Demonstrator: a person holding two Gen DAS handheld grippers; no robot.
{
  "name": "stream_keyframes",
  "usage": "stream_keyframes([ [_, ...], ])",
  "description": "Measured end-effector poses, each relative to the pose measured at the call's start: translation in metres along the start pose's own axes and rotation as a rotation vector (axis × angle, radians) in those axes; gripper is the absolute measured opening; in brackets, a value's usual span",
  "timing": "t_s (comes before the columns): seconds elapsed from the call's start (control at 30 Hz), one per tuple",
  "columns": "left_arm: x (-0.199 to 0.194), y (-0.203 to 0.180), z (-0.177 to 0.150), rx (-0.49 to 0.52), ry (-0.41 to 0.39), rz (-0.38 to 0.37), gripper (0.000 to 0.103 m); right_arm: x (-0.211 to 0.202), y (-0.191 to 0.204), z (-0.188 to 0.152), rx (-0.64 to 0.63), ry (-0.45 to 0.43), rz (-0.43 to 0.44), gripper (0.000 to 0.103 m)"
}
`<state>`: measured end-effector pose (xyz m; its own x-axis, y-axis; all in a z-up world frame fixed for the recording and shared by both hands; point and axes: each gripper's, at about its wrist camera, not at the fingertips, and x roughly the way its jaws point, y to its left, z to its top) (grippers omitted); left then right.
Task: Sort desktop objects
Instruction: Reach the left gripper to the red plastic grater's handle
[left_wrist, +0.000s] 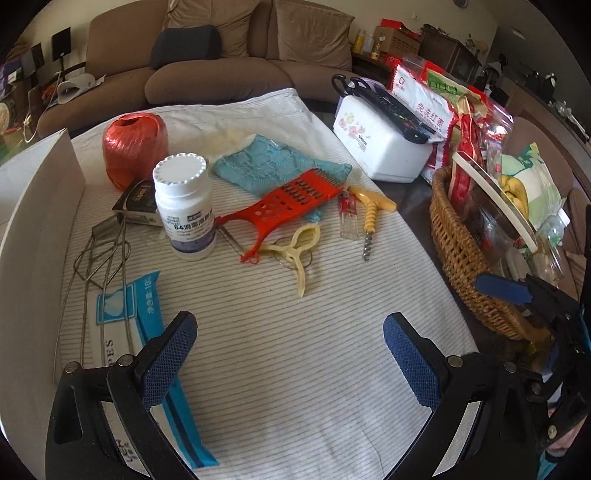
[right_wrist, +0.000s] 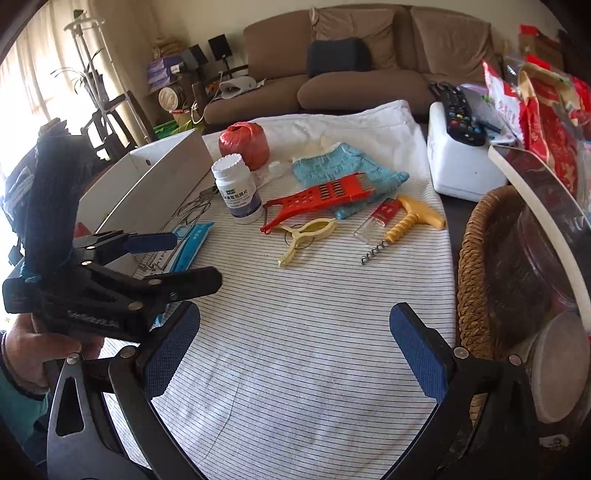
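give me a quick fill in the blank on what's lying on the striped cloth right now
1. The cap of the pill bottle is ____ in colour.
2. The red grater lies partly on the ____ knitted cloth.
3. The corkscrew has a ____ handle.
4. Both the left gripper and the right gripper hold ____.

Missing words: white; blue; yellow; nothing

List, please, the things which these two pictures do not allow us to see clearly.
- Dark small box, left wrist view: partly hidden behind the white bottle; its print is too small to read.
- Wipes pack, left wrist view: the left gripper finger covers part of it.
- White box interior, both views: its wall hides it.
- Wicker basket contents, right wrist view: cut off by the edge.
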<state>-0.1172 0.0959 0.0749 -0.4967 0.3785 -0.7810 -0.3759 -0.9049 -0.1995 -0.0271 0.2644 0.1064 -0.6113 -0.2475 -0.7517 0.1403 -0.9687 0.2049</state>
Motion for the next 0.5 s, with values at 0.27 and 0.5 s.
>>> stream_keyframes([
  [0.27, 0.046, 0.004, 0.018, 0.005, 0.012, -0.011, 0.065, -0.011, -0.015, 0.002, 0.053, -0.012, 0.055, 0.099],
  [0.5, 0.068, 0.001, 0.024, 0.027, 0.031, 0.041, 0.059, -0.012, -0.018, 0.005, 0.056, -0.025, 0.069, 0.099],
])
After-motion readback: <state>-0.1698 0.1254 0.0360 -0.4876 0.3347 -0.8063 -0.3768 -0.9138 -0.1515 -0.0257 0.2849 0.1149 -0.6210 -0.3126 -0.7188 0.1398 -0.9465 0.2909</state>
